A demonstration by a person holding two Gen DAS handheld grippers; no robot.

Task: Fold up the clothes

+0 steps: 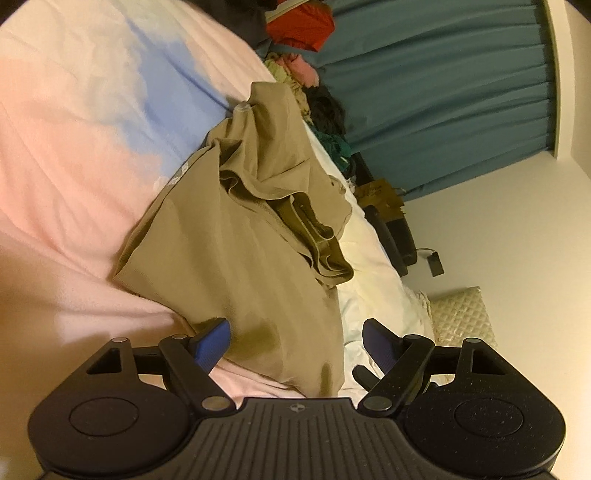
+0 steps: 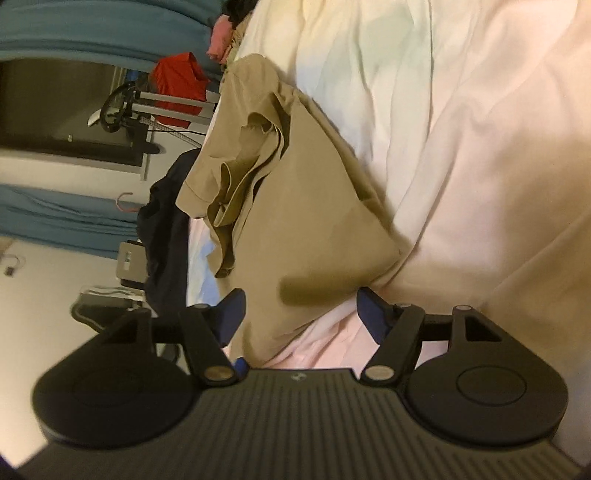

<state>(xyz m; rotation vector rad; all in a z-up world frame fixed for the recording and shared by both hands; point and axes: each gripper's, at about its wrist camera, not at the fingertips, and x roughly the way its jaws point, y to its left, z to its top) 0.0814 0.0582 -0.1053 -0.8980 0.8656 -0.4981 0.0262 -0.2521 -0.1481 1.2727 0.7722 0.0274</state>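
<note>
In the left wrist view, a pink sheet (image 1: 55, 184) with a pale blue patch fills the left side of the bed. Right of it lies the tan T-shirt (image 1: 236, 236), partly folded, its body flat on the sheet and a sleeve bunched in loose ruffles along its right edge. The left gripper (image 1: 296, 345) sits at the near hem of the shirt with its blue-padded fingers (image 1: 210, 347) spread wide; the hem lies between them, but neither pad is closed on the cloth. Further right is white bedding (image 1: 373, 266), then a heap of mixed clothes (image 1: 325, 107) along the bed's far edge, teal curtains (image 1: 443, 92), and a quilted cushion (image 1: 461, 317) by the wall.

In the right wrist view, teal curtains (image 2: 74, 29) and a red garment (image 2: 177, 88) on a rack sit at far left, with a dark garment (image 2: 162, 229) hanging at the bed's edge. The same tan T-shirt (image 2: 306, 229) lies in the middle, its ruffled sleeve toward the left. The right gripper (image 2: 301, 312) rests at the shirt's near corner, fingers (image 2: 373, 314) wide apart and holding nothing. White and pink bedding (image 2: 480, 147) fills the right.
</note>
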